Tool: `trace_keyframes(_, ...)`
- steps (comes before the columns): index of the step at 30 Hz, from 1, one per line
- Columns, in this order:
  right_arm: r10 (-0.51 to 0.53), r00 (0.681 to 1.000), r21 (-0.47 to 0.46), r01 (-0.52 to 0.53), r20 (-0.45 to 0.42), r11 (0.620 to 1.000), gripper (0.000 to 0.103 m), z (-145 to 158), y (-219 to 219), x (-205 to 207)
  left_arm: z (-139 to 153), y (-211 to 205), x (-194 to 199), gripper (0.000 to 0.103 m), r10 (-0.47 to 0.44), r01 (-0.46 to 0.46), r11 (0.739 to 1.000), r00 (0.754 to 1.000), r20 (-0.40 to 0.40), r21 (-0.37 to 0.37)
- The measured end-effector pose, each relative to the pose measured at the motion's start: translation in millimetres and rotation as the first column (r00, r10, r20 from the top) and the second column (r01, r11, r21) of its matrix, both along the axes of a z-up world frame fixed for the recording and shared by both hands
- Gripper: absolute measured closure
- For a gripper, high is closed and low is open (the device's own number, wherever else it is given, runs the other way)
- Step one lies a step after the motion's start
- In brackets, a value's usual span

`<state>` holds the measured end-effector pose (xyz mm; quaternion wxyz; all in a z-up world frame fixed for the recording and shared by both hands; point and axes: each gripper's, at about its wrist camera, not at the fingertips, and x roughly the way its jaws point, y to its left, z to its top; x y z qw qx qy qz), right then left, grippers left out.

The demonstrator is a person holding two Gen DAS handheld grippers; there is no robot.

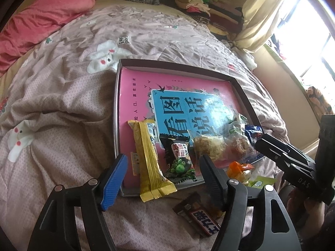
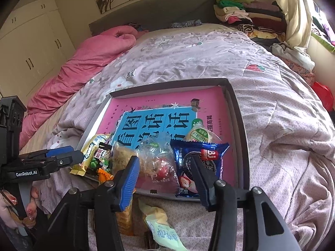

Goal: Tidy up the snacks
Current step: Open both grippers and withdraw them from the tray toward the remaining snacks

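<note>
A shallow grey-rimmed tray is seen lying on a rumpled, quilted bedspread, its floor covered by a glossy pink and blue book. The far half of the tray is bare; the snacks are crowded along its near edge. From left to right a long yellow wafer pack is laid overhanging the near rim, then a black green-pea packet, two clear crinkled bags of pale crisp pieces, and a blue cookie packet with a small green-labelled pack behind it. On the bedspread just before the rim an orange wrapper, a pale green sachet and a dark chocolate bar are found.

The left gripper is held spread wide over the near rim, nothing pinched. The right gripper is likewise spread, empty, above the clear bags and cookie packet. Ridged blue and black finger pads are shown.
</note>
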<state>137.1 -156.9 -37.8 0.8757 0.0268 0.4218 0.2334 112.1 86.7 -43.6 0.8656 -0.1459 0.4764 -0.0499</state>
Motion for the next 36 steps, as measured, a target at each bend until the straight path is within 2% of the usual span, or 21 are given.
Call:
trace_keyframes(4, -0.008, 1.000, 0.008, 0.008, 0.004, 1.000, 0.046, 3, -3, 0, 5, -3, -2, 0.028, -0.011, 0.010, 1.000, 1.000, 0.011, 0.015)
trace_keyframes(23, -0.030, 0.998, 0.054, 0.027, 0.046, 0.998, 0.041, 19, -22, -16, 19, -11, -22, 0.028, -0.046, 0.046, 0.999, 0.998, 0.037, 0.012)
trace_keyframes(36, -0.029, 0.996, 0.059, 0.023, 0.088, 0.998, 0.034, 25, -27, -37, 10, -23, -34, 0.028, -0.070, 0.070, 0.997, 0.997, -0.010, -0.024)
